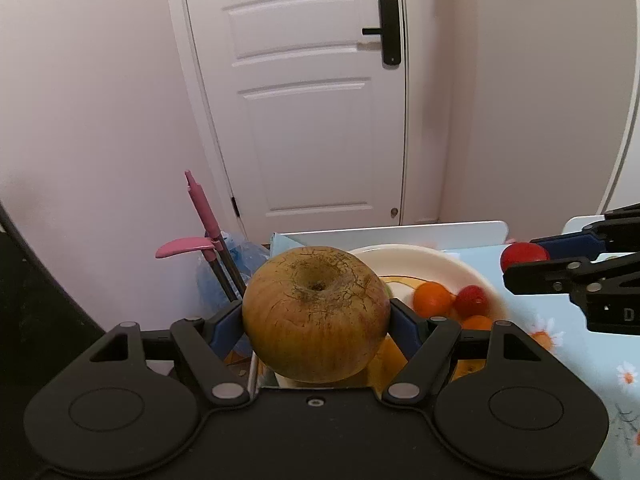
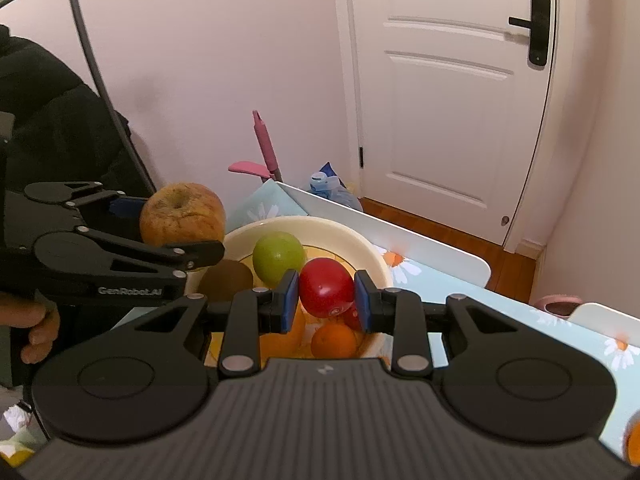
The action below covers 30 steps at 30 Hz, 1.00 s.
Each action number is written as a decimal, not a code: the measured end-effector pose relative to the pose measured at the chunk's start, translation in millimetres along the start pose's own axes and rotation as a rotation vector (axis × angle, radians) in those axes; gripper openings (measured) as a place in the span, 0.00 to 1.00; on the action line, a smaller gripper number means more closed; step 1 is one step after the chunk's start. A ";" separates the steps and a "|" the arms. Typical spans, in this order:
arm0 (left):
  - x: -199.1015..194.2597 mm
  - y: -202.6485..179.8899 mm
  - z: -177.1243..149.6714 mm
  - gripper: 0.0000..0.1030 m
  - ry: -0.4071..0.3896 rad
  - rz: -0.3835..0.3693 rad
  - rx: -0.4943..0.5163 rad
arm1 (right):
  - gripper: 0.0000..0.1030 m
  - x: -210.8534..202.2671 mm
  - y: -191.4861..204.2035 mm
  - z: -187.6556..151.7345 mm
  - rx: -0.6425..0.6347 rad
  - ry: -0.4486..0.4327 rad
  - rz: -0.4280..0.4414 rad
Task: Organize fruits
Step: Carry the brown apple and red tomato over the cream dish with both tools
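Note:
My left gripper (image 1: 316,316) is shut on a large brownish-yellow apple (image 1: 316,314), held above the left edge of a cream bowl (image 1: 420,260); the apple shows in the right wrist view (image 2: 182,216) too. My right gripper (image 2: 326,294) is shut on a small red fruit (image 2: 326,288), held over the bowl (image 2: 376,264); the fruit also shows in the left wrist view (image 1: 522,254). The bowl holds a green fruit (image 2: 278,258), a brown kiwi (image 2: 226,280), an orange (image 2: 334,340) and another red fruit (image 1: 472,300).
The bowl sits on a table with a light blue daisy-print cloth (image 2: 520,320) and a white raised edge (image 2: 400,236). A white door (image 1: 312,100), a pink-handled tool (image 1: 202,208) and a blue bag (image 2: 332,188) stand behind. An orange fruit (image 2: 634,444) lies at the right edge.

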<state>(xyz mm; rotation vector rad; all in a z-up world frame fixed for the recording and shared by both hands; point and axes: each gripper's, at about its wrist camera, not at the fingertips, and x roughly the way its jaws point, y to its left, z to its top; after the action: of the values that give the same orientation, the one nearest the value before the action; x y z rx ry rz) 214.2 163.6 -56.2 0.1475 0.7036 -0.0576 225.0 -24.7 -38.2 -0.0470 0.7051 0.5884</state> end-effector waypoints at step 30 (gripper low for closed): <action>34.8 15.6 4.3 0.93 -0.006 -0.034 0.044 | 0.43 43.7 3.2 16.2 -0.007 0.048 -0.021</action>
<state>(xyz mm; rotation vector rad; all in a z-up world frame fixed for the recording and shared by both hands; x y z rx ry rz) 245.1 178.2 -73.7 0.1780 0.6989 -0.1061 259.6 3.4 -52.4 -0.0752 0.7488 0.5713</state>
